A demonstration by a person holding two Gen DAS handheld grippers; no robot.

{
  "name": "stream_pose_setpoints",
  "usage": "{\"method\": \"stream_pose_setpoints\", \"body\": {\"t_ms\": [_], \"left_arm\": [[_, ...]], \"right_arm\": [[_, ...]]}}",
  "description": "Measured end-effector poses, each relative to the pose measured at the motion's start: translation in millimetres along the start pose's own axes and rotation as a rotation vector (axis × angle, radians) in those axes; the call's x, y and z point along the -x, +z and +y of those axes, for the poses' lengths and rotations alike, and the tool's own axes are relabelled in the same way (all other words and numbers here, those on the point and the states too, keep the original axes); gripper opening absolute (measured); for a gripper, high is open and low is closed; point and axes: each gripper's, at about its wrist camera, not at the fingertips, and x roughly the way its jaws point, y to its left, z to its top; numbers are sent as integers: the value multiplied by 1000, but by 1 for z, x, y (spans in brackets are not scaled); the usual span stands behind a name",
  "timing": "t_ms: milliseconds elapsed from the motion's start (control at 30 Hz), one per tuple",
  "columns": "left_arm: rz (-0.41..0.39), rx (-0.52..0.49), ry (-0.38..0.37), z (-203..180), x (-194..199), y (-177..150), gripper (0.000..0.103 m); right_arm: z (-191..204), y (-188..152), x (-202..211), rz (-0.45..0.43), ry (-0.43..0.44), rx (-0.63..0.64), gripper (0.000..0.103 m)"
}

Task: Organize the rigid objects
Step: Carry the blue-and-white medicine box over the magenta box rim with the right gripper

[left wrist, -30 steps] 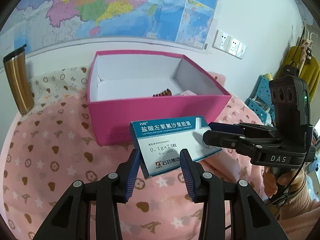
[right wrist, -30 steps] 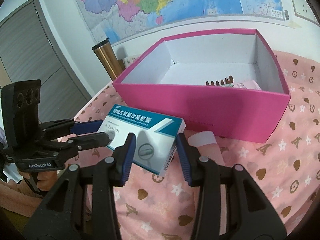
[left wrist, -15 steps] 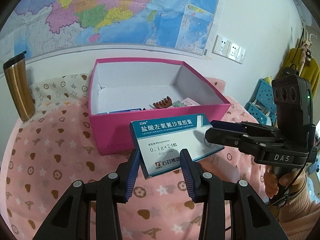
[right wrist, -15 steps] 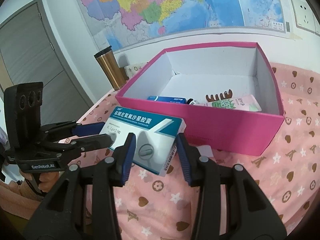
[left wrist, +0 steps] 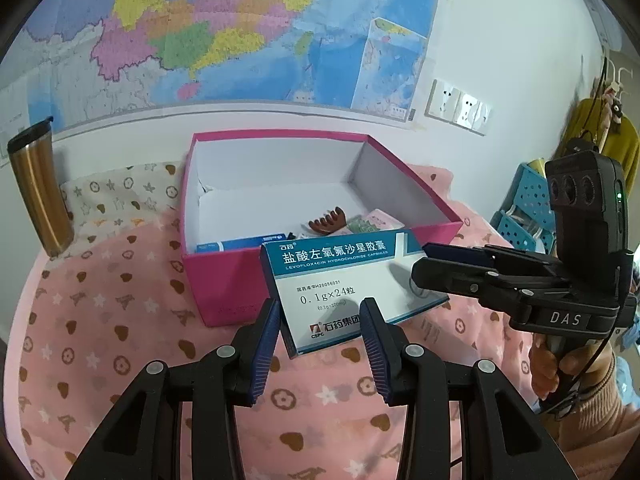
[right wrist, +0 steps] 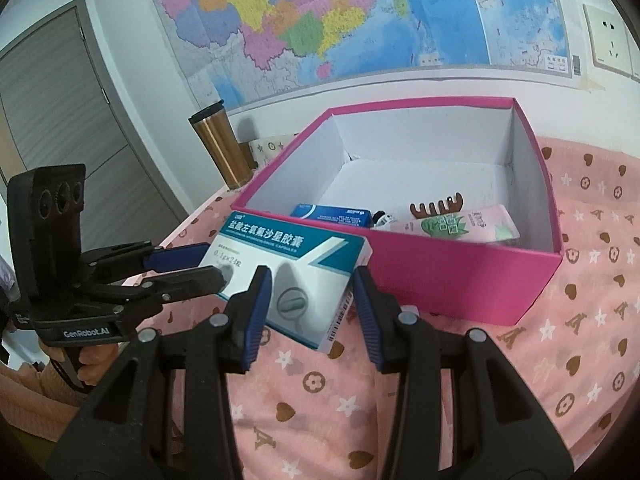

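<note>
A white and teal medicine box [left wrist: 340,284] [right wrist: 288,268] hangs above the pink patterned cloth, just in front of the open pink storage box [left wrist: 224,288] [right wrist: 440,280]. My left gripper [left wrist: 320,340] [right wrist: 204,268] is shut on its left end. My right gripper [right wrist: 312,312] [left wrist: 424,264] is shut on its right end. Inside the pink box lie a brown comb [left wrist: 328,220] [right wrist: 438,206], a blue carton [left wrist: 240,243] [right wrist: 332,216] and a pink tube [right wrist: 460,226].
A copper tumbler [left wrist: 38,188] [right wrist: 220,148] stands at the back left by the wall. A blue perforated basket [left wrist: 528,208] sits off the table's right side. A hand [left wrist: 560,368] holds the right gripper's handle. Bare cloth spreads around the pink box.
Both grippers have risen a little with the medicine box, so more of the pink box's inside shows. The grips are unchanged.
</note>
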Motion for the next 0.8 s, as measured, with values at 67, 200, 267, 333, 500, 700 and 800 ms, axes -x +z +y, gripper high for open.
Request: {"method": "stream_pose_setpoints", "body": {"t_ms": [67, 200, 267, 333, 500, 700, 800], "left_arm": [[-6, 0, 5, 1, 0, 2, 41], [-12, 3, 7, 3, -1, 7, 41], [-14, 3, 12, 3, -2, 8, 41], [-14, 7, 11, 4, -3, 10, 41], [-10, 19, 5, 8, -7, 14, 41], [-16, 29, 11, 10, -11, 18, 41], [-18, 30, 11, 11, -12, 20, 41]], "right_arm": [[1, 3, 1, -5, 0, 5, 45], [1, 8, 0, -11, 0, 11, 46], [1, 11, 0, -14, 1, 12, 46], [0, 12, 0, -16, 3, 13, 46], [-2, 17, -2, -20, 7, 11, 46], [-4, 21, -5, -24, 8, 9, 46], [-6, 23, -6, -24, 10, 5, 46]]}}
